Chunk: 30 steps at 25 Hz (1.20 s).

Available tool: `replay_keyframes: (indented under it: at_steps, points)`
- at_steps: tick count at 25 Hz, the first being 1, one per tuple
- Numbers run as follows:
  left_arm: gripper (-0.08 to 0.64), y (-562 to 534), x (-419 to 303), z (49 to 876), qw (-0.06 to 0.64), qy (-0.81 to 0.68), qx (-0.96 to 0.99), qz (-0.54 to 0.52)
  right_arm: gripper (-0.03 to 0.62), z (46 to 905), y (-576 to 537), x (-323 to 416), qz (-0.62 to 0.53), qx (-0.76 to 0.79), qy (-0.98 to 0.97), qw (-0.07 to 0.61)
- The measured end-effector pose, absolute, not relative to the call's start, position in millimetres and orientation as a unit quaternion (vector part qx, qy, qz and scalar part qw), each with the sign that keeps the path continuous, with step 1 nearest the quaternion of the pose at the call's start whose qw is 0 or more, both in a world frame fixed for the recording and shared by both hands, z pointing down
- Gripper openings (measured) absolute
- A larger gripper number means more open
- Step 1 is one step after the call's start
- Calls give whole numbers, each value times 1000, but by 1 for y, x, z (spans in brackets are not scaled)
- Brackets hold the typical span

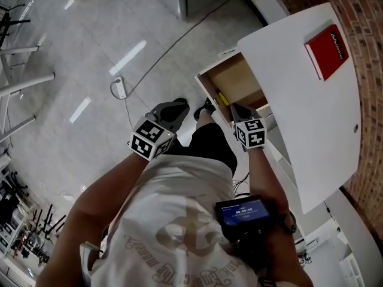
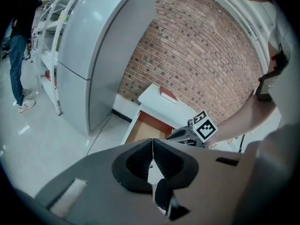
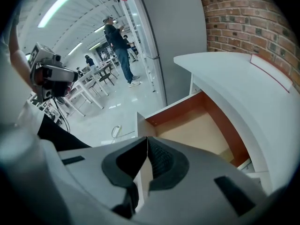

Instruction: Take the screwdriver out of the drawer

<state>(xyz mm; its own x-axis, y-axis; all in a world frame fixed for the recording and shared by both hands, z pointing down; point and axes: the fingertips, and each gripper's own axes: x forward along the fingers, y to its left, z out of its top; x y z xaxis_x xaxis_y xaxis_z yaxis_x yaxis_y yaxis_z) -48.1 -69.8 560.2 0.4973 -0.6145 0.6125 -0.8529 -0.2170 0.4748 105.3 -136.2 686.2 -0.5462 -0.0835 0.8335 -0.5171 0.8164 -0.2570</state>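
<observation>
A white desk (image 1: pixel 311 118) carrying a red book (image 1: pixel 327 51) stands at right against a brick wall (image 1: pixel 362 17). A power strip (image 1: pixel 120 88) with its cable lies on the floor at left. Both tools are held low before the open drawer (image 1: pixel 236 79). The left gripper (image 1: pixel 173 107) is clear of it and the right gripper (image 1: pixel 239 110) is at its near edge. Both have jaws clenched on nothing. The screwdriver (image 1: pixel 222 98), seen only as a yellow piece, lies in the drawer just beside the right gripper.

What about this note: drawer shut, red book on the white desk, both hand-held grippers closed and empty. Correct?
No: the drawer is open, as the right gripper view shows. The red book lies on the white desk; the left hand-held gripper and right hand-held gripper are closed and empty.
</observation>
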Motion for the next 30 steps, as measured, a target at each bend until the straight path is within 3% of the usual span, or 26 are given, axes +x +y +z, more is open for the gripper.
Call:
replay_keyframes:
  at_steps: [30]
  points:
    - [8, -62, -28, 628, 458, -503, 720, 138, 8, 806, -148, 105, 262, 104, -816, 505]
